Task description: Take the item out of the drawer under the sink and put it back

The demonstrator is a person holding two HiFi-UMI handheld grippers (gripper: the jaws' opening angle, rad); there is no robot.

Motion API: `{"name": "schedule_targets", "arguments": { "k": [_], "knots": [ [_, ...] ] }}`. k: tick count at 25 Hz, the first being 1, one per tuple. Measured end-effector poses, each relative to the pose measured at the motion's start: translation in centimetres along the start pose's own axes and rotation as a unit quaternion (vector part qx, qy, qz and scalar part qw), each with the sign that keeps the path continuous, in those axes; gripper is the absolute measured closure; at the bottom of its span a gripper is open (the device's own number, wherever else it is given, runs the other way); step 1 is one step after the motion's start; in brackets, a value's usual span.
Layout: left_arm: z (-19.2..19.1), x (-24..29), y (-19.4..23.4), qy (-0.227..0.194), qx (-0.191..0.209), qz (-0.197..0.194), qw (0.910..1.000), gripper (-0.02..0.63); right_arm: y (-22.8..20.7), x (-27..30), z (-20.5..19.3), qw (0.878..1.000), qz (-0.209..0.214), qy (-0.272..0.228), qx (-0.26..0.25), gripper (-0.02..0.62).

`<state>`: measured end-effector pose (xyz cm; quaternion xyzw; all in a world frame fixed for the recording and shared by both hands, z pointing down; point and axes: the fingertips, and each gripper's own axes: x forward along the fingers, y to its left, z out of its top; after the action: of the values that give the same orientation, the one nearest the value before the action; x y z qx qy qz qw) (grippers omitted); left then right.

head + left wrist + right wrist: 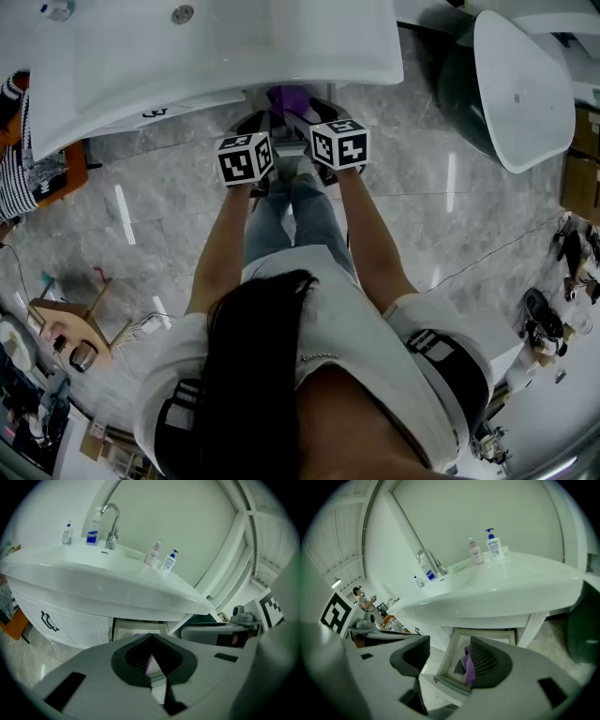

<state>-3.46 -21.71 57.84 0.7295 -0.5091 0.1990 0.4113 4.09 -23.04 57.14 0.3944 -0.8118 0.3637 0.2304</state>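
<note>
- Left tool (150,635): nearest to you, tips together, nothing clamped.
- Right tool (449,643): jaws wide apart and empty, aimed down at the open drawer.
- Drawer (449,682): stands open beneath the sink, front rim towards you.
- Purple item (468,665): lies crumpled inside the drawer, with neither tool on it. It looks soft, limp and light, probably cloth or thin film, so expect it to sag and drape. Pinch a raised fold at its bunched top, not a flat edge.
- Sink (501,588): white, overhangs the drawer.
- Tap (429,557) and bottles (492,543): farthest from you, at the sink's back edge.
</note>
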Motion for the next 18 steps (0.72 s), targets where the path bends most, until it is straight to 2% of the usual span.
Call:
{"name": "schedule_targets", "arguments": {
  "k": [8, 13, 17, 18],
  "knots": [
    [2.8, -3.4, -3.0, -0.039, 0.019, -0.021, 0.9988, 0.601, 1.4, -3.8, 2.4, 0.999, -0.013, -0.032, -0.022, 0.387],
    [3.8, -5.0, -4.1, -0.053, 0.027, -0.041, 0.9974, 0.601, 3.4, -4.8, 2.5, 0.999, 0.008, -0.037, -0.029, 0.399],
    [4.3, -6.1, -4.5, -0.059, 0.046, -0.046, 0.9961, 0.601, 4.2, -5.7, 2.9, 0.998, -0.004, -0.054, -0.034, 0.469],
    [4.4, -6.3, -4.5, -0.060, 0.048, -0.045, 0.9960, 0.601, 4.5, -5.8, 3.2, 0.998, -0.001, -0.058, -0.034, 0.470]
  ]
}}
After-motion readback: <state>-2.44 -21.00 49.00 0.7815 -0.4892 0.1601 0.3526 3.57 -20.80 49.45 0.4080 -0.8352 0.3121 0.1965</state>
